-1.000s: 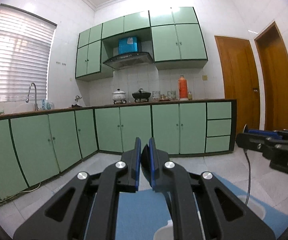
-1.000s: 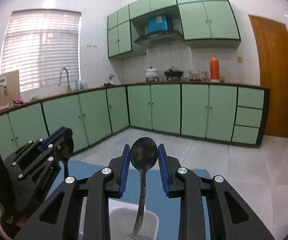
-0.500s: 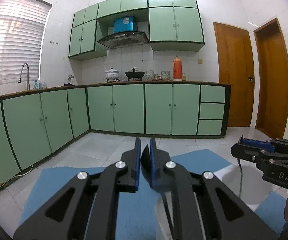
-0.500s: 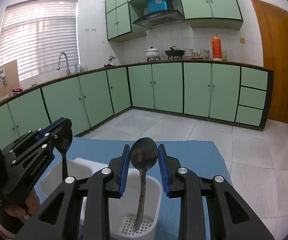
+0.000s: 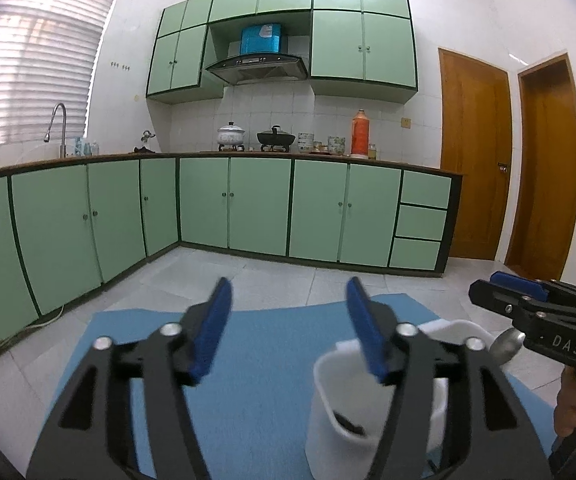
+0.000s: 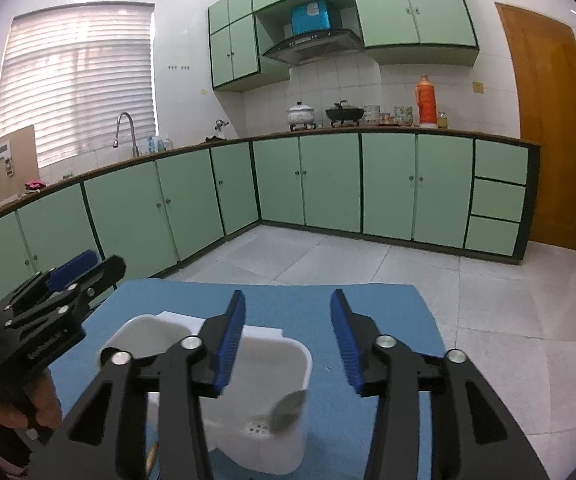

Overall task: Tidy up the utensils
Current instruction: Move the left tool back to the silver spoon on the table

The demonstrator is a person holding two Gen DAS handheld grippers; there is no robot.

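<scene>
A blue mat (image 6: 367, 312) covers the worktop, with the green kitchen cabinets (image 5: 256, 204) far behind it across the tiled floor. Near the mat's front edge stands a white utensil holder (image 6: 288, 354) with two compartments side by side. The left gripper (image 5: 288, 320) points slightly downward over the mat, just left of the holder; its jaws are opening, with nothing between the blue pads. The right gripper (image 6: 288, 332) tilts a little more steeply, above the holder's right compartment; its jaws are opening too, and nothing is between them. A bare hand (image 6: 38, 404) wraps the left gripper's handle at the near left of the right wrist view, and fingers (image 5: 571, 408) show under the right gripper at the near right of the left wrist view. A metal spoon (image 6: 286, 416) leans inside the right compartment, bowl up. In the left compartment lies a dark object (image 5: 351, 426), possibly another spoon, too blurred to tell.
</scene>
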